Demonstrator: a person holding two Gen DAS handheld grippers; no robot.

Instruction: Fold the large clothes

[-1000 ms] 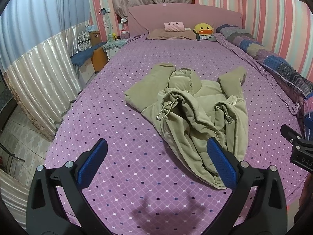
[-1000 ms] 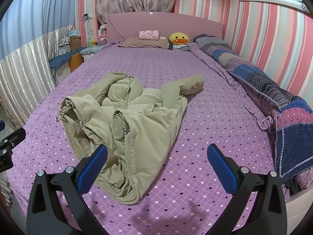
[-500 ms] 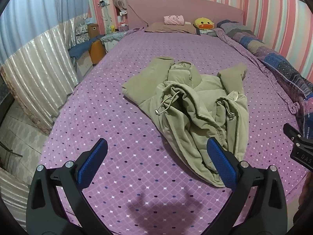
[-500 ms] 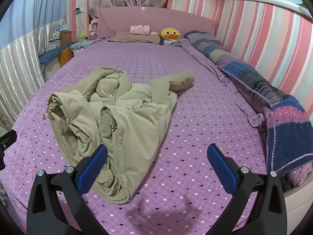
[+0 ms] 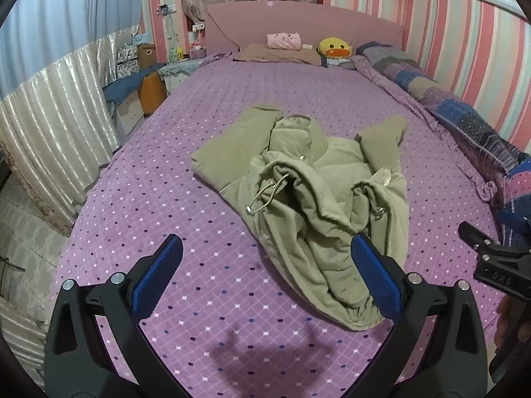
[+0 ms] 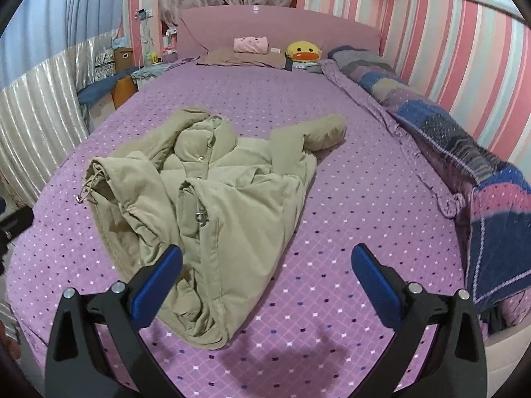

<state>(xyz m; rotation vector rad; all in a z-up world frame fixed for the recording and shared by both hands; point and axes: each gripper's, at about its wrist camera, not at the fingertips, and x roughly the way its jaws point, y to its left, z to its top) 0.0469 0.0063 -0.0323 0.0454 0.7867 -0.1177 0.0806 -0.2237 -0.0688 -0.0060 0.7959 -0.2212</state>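
A large khaki padded jacket [image 5: 315, 192] lies crumpled on the purple dotted bed [image 5: 166, 199], sleeves spread toward the headboard, hem bunched toward me. It also shows in the right wrist view [image 6: 212, 205]. My left gripper [image 5: 265, 278] is open and empty, hovering above the bed's near edge, its right pad [image 5: 375, 278] over the jacket's hem. My right gripper [image 6: 265, 282] is open and empty, its left pad [image 6: 156, 285] over the hem. The right gripper's body [image 5: 497, 265] shows at the left view's right edge.
A patchwork quilt [image 6: 481, 179] lies rolled along the bed's right side. Pillows, a pink toy [image 5: 283, 40] and a yellow duck plush [image 5: 333, 48] sit at the headboard. A curtain [image 5: 49, 126] and bedside furniture stand left of the bed.
Both grippers have tilted and edged slightly forward over the bed; the jacket sits a little lower and nearer in both views. The jacket itself has not moved.
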